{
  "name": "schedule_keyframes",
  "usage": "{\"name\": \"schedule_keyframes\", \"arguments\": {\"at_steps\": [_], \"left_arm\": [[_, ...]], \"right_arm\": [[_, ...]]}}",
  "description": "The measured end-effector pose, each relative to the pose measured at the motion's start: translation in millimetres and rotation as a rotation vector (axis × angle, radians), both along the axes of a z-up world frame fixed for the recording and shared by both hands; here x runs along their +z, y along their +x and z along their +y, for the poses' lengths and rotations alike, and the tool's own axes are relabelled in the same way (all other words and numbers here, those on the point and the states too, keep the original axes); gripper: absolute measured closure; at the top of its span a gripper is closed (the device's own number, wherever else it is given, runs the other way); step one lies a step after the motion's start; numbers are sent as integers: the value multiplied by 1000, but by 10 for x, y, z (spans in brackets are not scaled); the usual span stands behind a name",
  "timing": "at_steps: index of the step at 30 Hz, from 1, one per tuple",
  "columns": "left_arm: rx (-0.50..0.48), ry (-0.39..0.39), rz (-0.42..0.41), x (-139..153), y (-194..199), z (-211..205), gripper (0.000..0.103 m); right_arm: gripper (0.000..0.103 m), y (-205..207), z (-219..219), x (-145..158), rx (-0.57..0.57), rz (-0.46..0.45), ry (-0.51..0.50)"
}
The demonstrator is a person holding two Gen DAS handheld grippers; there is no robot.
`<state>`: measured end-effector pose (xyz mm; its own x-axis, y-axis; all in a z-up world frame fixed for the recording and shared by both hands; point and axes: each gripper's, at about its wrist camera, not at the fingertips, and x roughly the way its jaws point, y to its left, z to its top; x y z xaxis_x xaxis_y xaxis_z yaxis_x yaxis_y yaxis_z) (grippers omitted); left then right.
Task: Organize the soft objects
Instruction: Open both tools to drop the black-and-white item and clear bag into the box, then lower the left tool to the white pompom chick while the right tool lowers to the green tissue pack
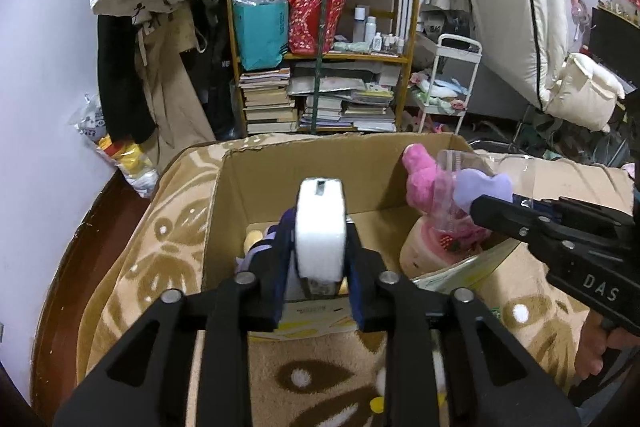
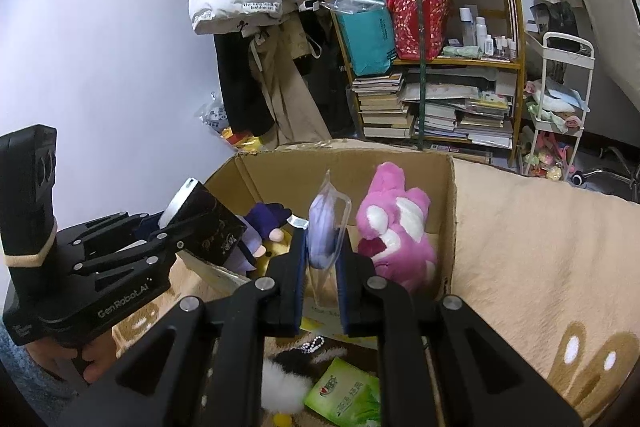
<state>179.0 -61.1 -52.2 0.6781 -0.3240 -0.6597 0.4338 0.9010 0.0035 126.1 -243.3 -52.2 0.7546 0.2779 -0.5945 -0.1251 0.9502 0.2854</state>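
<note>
Over an open brown cardboard box (image 2: 448, 211) on a beige patterned blanket (image 2: 540, 247), the left gripper (image 1: 320, 227) pinched a white foam-topped dark packet (image 1: 320, 231). The right gripper (image 2: 322, 247) pinched a lilac soft toy in clear plastic (image 2: 322, 227). A pink-and-white plush (image 2: 394, 227) and a purple plush doll (image 2: 260, 227) already lay inside. A green packet (image 2: 344, 395), possibly tissues, waited outside the near edge. Room remained in the box's middle.

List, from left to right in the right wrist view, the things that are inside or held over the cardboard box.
Dark pack with a white end in the left gripper → purple plush → lilac item in clear plastic in the right gripper → pink and white plush.
</note>
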Motion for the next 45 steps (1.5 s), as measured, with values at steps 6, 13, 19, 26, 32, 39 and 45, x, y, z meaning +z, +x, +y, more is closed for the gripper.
{"name": "schedule_keyframes", "arguments": {"at_steps": [6,13,19,26,32,39,45], "left_arm": [[61,8,-14,-12,27,52,44],[57,-5,-10,39,12,63,24],[54,28,-27,44,-56,-13,23],[57,16,-26,88,-102,3,23],[77,9,-15,153,-162,65,22],[90,-6,-5,241,-298,137,21],[111,23,-5,293,-489,194,12]], "right_arm": [[88,17,2,-8,0,6,-1],[86,-7,-43,14,-5,15,13],[79,-48,-114,77,-27,3,26],[78,-64,-176,106,-43,12,23],[65,-163,-236,142,-69,14,30],[51,-316,-273,172,-89,29,37],[30,-467,-275,202,-115,48,15]]}}
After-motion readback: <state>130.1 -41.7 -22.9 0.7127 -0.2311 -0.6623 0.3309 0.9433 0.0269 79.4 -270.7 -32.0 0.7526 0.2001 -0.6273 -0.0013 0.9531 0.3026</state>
